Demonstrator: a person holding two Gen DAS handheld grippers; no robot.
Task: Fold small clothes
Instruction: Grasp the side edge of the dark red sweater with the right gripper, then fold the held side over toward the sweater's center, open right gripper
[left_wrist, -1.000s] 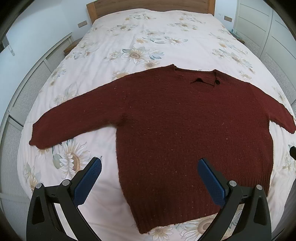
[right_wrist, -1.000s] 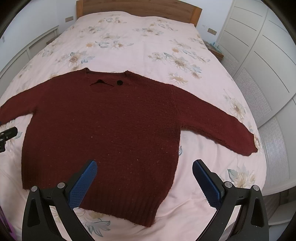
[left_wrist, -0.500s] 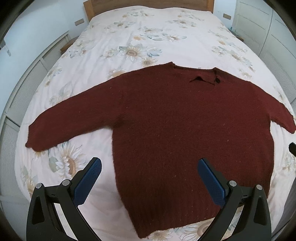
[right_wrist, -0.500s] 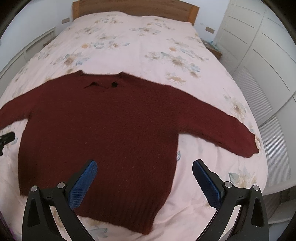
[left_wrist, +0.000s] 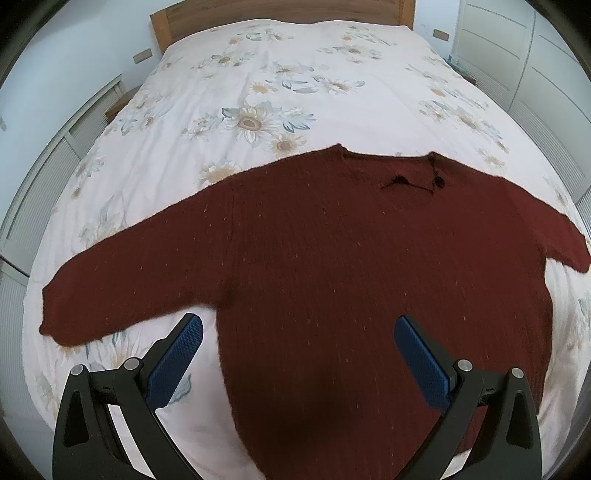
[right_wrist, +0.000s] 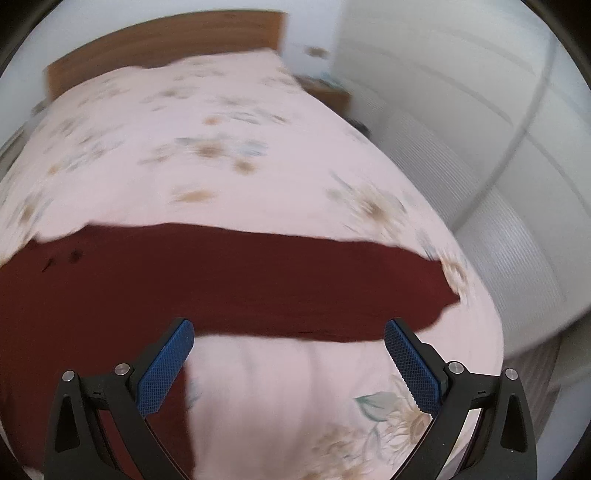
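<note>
Sweater (left_wrist: 351, 280) collar shows sharply only in left view; both grippers (left_wrist: 298, 343) (right_wrist: 289, 345) spread, empty.

Your sweater (left_wrist: 351, 280) lies flat on the bedspread (left_wrist: 295, 74), neck toward the headboard (left_wrist: 280, 11), hem nearest you. Both sleeves spread sideways, one left (left_wrist: 129, 280), one right (right_wrist: 332, 284). Your left gripper (left_wrist: 297, 350) hangs over the sweater's lower body, jaws wide apart. Your right gripper (right_wrist: 288, 354), jaws also spread, sits just before the right sleeve, wardrobe doors (right_wrist: 480, 110) to its right.
</note>
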